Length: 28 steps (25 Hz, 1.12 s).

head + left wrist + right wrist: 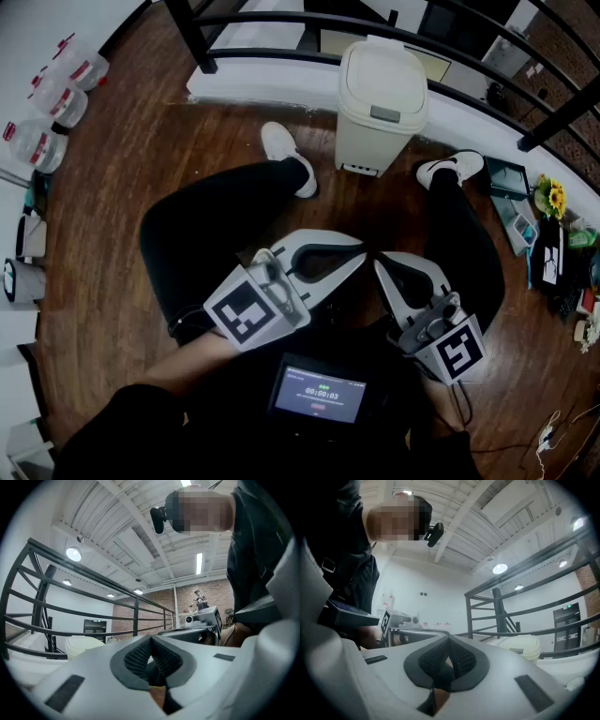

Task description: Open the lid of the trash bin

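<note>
Left gripper and right gripper pinched together, empty; lid at 12 o'clock looks light, stiff (I'd press its grey tab)

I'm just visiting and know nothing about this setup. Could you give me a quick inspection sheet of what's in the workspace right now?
Surface: brown wooden floor; a seated person's legs spread over it.
Job's things: cream trash bin stands upright by the black railing, its lid shut.
Clutter: red-capped plastic containers at left; yellow flowers and small items at right.
Grippers: left hand-held gripper and right hand-held gripper sit over the lap, jaws together, holding nothing.
Cables: thin cable on the floor, lower right.
Surroundings: railing, white ceiling, brick wall.
</note>
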Each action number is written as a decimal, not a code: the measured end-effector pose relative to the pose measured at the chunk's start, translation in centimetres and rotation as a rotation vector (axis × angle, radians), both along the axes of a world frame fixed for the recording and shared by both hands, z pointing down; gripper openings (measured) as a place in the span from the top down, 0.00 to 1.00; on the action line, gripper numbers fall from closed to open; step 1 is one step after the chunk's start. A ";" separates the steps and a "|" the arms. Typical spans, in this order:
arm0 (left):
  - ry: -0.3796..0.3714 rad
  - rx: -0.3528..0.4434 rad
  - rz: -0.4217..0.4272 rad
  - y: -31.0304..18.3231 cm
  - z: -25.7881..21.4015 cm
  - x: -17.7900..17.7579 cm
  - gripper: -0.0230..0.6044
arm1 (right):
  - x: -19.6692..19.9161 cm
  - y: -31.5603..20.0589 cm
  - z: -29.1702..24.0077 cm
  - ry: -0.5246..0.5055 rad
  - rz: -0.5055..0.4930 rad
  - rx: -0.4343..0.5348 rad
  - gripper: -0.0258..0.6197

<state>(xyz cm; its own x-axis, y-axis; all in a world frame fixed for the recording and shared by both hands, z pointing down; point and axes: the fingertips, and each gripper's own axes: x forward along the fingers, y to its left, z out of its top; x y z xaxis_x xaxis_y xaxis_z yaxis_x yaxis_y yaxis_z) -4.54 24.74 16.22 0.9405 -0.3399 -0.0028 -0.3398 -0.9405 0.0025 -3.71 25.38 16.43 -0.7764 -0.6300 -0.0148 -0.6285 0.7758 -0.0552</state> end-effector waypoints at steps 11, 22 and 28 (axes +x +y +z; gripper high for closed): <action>-0.018 -0.019 -0.063 -10.4 0.7 1.7 0.90 | 2.1 -10.7 -1.2 -0.003 0.002 0.017 0.92; -0.067 -0.035 -0.117 -20.7 3.7 3.0 0.90 | 3.5 -21.9 1.1 0.013 -0.004 -0.012 0.92; -0.077 -0.063 -0.158 -25.9 6.4 3.1 0.90 | 4.2 -26.3 3.8 0.050 0.008 -0.051 0.92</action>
<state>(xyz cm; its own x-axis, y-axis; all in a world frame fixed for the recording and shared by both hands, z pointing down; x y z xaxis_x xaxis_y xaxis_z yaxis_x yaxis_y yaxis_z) -1.43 -1.15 22.59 0.8722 -0.4803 0.0929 -0.4844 -0.8744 0.0280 0.52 -0.93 20.24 -0.7706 -0.6348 0.0563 -0.6373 0.7680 -0.0627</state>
